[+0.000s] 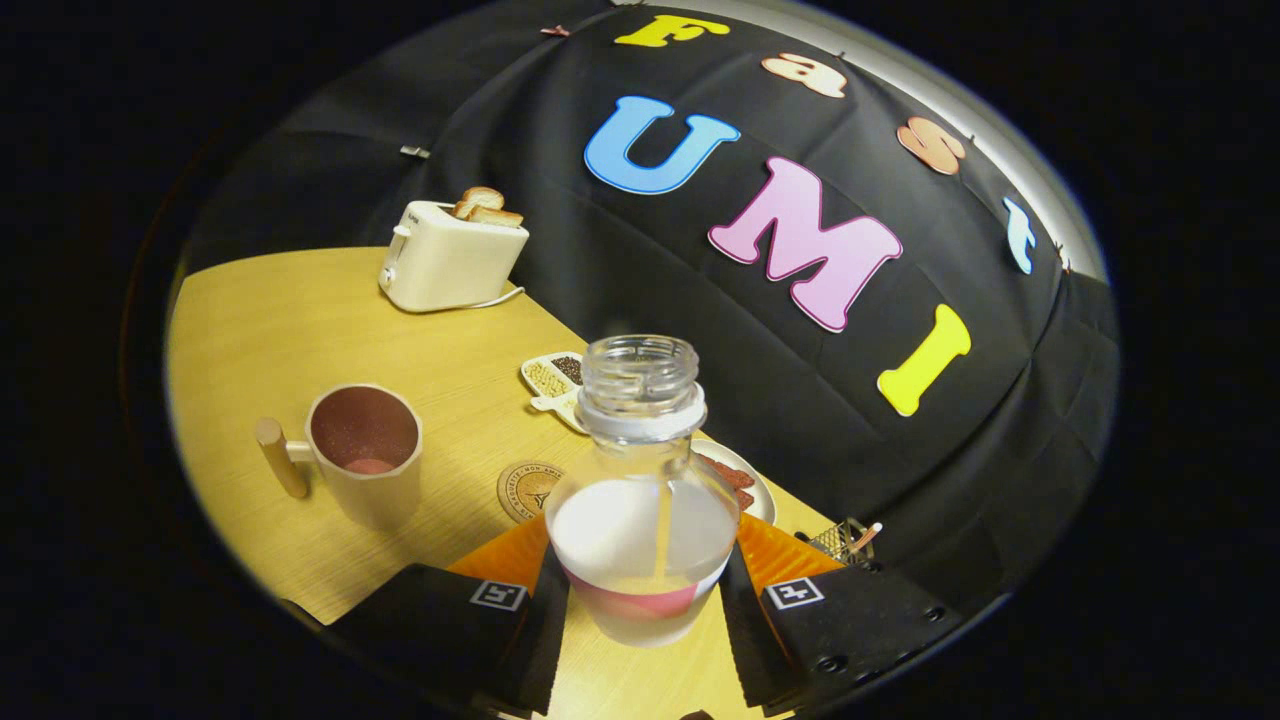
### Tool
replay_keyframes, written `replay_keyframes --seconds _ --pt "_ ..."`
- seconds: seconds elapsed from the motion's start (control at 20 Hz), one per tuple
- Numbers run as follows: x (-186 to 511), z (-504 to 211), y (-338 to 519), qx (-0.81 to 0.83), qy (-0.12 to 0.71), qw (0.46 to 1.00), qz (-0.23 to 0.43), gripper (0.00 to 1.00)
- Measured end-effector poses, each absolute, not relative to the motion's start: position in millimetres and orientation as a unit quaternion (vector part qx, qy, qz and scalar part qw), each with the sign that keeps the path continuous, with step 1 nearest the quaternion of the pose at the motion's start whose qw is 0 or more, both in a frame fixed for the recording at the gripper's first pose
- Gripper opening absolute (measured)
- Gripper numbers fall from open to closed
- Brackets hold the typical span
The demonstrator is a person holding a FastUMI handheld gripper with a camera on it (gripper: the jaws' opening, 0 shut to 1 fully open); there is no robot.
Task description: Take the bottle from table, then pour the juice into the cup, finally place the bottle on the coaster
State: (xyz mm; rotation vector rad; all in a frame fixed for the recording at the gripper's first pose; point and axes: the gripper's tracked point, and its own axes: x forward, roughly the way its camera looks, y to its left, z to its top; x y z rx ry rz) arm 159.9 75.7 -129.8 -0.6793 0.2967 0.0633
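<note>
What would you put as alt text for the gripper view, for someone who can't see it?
The gripper is shut on a clear, uncapped bottle with a little pink juice at the bottom, held tilted above a wooden table. Beyond the fingers stand a cup with pink juice in it, a round coaster and a toaster holding toast.

Bottle (640,500) between the fingers (540,620); cup (365,455) left, coaster (525,490) between them.

A clear plastic bottle (640,490) is showing pink juice at its base. A cream mug (365,455) is glowing reddish inside, sitting on the yellow wood-grain table (290,330) beside a tan patterned coaster (525,490).
</note>
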Motion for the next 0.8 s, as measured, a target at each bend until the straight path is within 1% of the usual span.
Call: replay_keyframes --seconds 0.35,0.55,0.8 --pt "163 -138 84 -0.465 0.165 0.870 -0.003 0.71" --pt "163 -148 98 -0.524 0.170 0.835 0.002 0.71" --pt "169 -152 117 -0.601 0.146 0.786 0.019 0.71"
